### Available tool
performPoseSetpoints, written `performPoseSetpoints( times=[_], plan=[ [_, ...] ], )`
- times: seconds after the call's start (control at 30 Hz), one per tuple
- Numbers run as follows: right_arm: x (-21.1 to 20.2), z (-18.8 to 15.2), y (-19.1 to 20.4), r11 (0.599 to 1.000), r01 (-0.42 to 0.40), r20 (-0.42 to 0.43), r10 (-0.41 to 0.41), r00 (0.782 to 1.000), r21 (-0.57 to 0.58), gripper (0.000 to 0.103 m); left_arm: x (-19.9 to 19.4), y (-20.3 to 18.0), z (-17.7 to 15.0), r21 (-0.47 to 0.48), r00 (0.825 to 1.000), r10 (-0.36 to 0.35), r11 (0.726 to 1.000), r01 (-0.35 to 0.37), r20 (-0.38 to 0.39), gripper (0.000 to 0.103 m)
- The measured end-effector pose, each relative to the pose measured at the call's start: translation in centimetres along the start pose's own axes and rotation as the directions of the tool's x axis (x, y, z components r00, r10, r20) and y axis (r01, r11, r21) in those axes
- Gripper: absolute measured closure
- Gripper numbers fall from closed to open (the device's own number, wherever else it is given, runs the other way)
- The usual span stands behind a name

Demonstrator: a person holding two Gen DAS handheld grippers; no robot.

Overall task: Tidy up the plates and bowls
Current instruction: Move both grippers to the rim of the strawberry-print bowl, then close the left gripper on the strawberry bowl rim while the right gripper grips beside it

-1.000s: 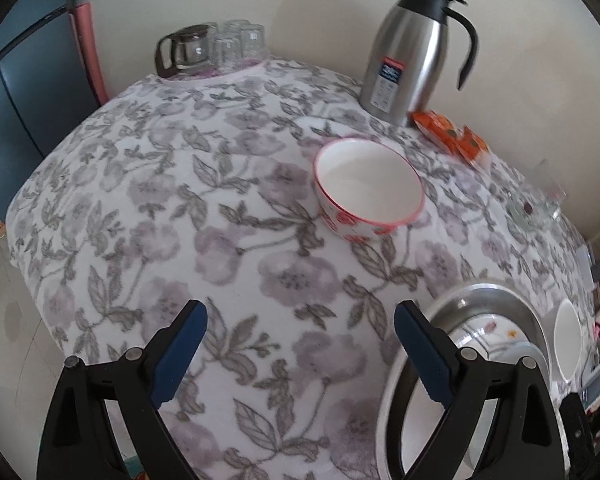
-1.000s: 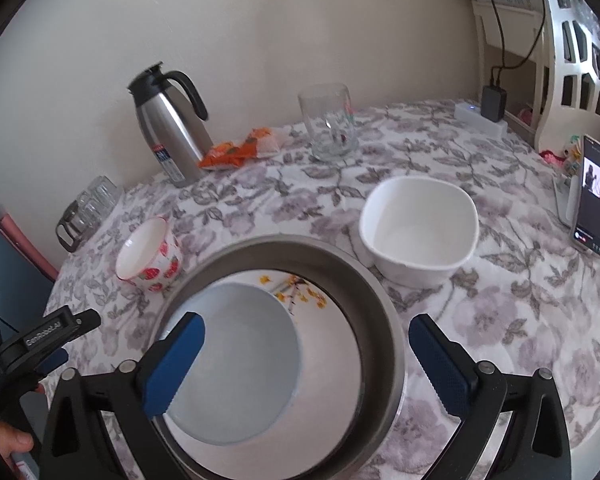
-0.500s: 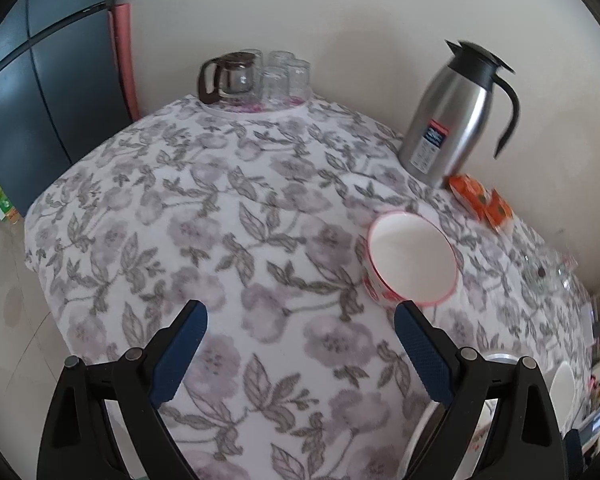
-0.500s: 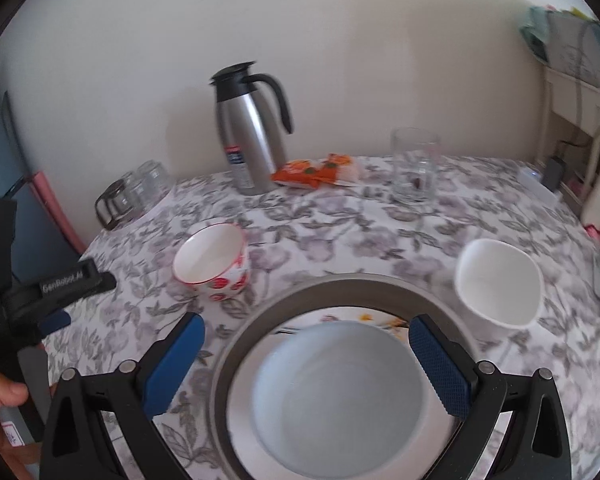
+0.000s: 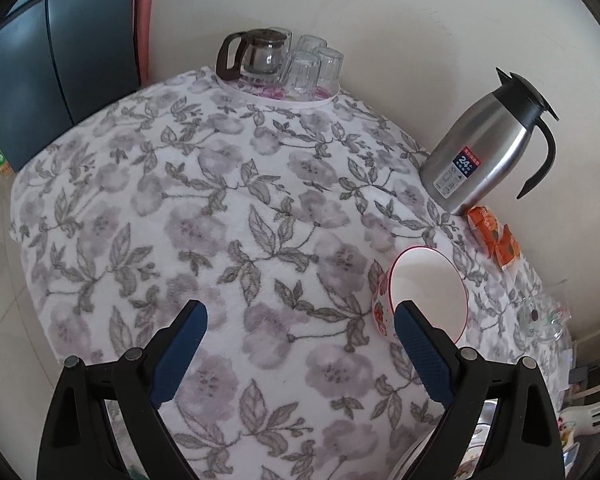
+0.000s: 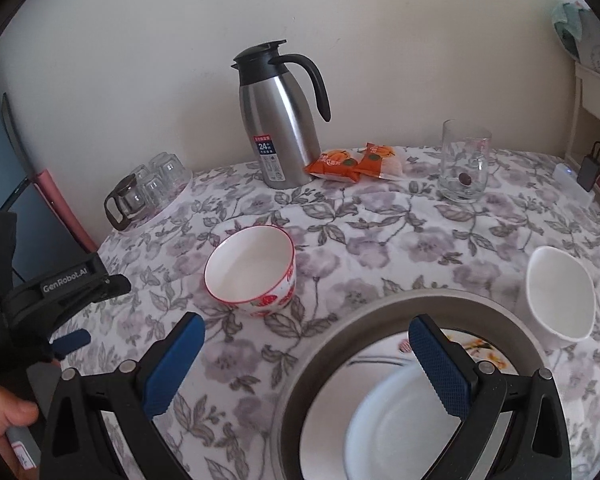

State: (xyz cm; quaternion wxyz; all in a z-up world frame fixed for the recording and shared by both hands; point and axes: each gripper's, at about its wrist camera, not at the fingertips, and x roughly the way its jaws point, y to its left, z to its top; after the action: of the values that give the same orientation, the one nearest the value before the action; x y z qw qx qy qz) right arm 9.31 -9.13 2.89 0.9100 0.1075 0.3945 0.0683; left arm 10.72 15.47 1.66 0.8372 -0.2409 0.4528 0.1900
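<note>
Left gripper (image 5: 298, 330) stayed wide and empty, had pulled back left off the metal basin (image 6: 416, 308); right gripper (image 6: 306, 342) likewise wide. Strawberry bowl (image 6: 252, 274) sat on tablecloth (image 5: 204, 216), probably next pick for basin.

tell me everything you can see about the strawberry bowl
The strawberry bowl is a small, round, glossy bowl that looks ceramic: white inside, a thin red rim, red strawberry prints around the outer wall. It appears empty and stands upright on the floral tablecloth, in front of the steel thermos jug and left of the big metal basin. Nothing but the cloth touches it; both tools are open and clear of it.
</note>
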Motion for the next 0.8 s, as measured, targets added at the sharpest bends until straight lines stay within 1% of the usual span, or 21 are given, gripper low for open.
performPoseSetpoints(
  times=[0.07,0.13,0.23,0.3,0.33,0.43,0.53,0.6,0.67,0.7,0.73,0.8],
  plan=[
    [0.4,0.4,0.1,1.0,-0.003,-0.006,0.003,1.0,0.013,0.0,0.6,0.0,0.4,-0.003,1.0,-0.015,1.0,0.015,-0.019,0.008],
    [1.0,0.9,0.3,1.0,-0.001,-0.011,0.001,1.0,0.027,0.0,1.4,0.0,0.8,-0.005,0.998,-0.027,1.0,0.027,-0.055,0.008],
    [1.9,1.6,0.6,0.999,0.011,-0.02,-0.01,1.0,0.038,0.001,2.6,-0.2,1.2,-0.004,0.994,-0.067,0.998,0.067,-0.089,0.008],
    [2.6,1.9,1.0,0.999,0.016,-0.031,-0.014,0.999,0.046,0.007,3.2,-0.5,1.3,0.013,0.992,-0.07,0.997,0.072,-0.101,0.008],
    [2.9,2.1,1.2,0.999,0.015,-0.036,-0.013,0.999,0.048,0.011,3.5,-0.7,1.4,0.019,0.991,-0.076,0.997,0.078,-0.108,0.008],
    [4.0,2.6,1.8,0.998,0.024,-0.059,-0.02,0.998,0.051,0.015,4.3,-1.1,1.7,0.015,0.986,-0.111,0.993,0.113,-0.125,0.008],
    [5.1,3.0,1.9,0.997,0.036,-0.079,-0.031,0.996,0.065,0.024,4.8,-1.6,2.1,0.024,0.984,-0.123,0.992,0.127,-0.129,0.009],
    [5.9,3.3,2.0,0.997,0.041,-0.098,-0.034,0.995,0.072,0.024,5.3,-2.0,2.3,0.021,0.98,-0.143,0.989,0.147,-0.135,0.009],
    [6.6,3.4,1.9,0.995,0.052,-0.117,-0.042,0.992,0.08,0.029,5.8,-2.3,2.5,0.02,0.976,-0.162,0.986,0.166,-0.144,0.011],
    [7.2,3.5,1.9,0.995,0.056,-0.13,-0.044,0.991,0.088,0.03,6.1,-2.5,2.6,0.023,0.975,-0.166,0.985,0.171,-0.147,0.014],
    [7.6,3.5,1.9,0.994,0.058,-0.139,-0.045,0.989,0.093,0.032,6.5,-2.8,2.6,0.028,0.974,-0.169,0.984,0.175,-0.151,0.019],
    [8.4,3.6,1.9,0.992,0.07,-0.16,-0.053,0.986,0.1,0.032,7.2,-3.2,2.6,0.031,0.97,-0.175,0.983,0.183,-0.166,0.022]
  ],
)
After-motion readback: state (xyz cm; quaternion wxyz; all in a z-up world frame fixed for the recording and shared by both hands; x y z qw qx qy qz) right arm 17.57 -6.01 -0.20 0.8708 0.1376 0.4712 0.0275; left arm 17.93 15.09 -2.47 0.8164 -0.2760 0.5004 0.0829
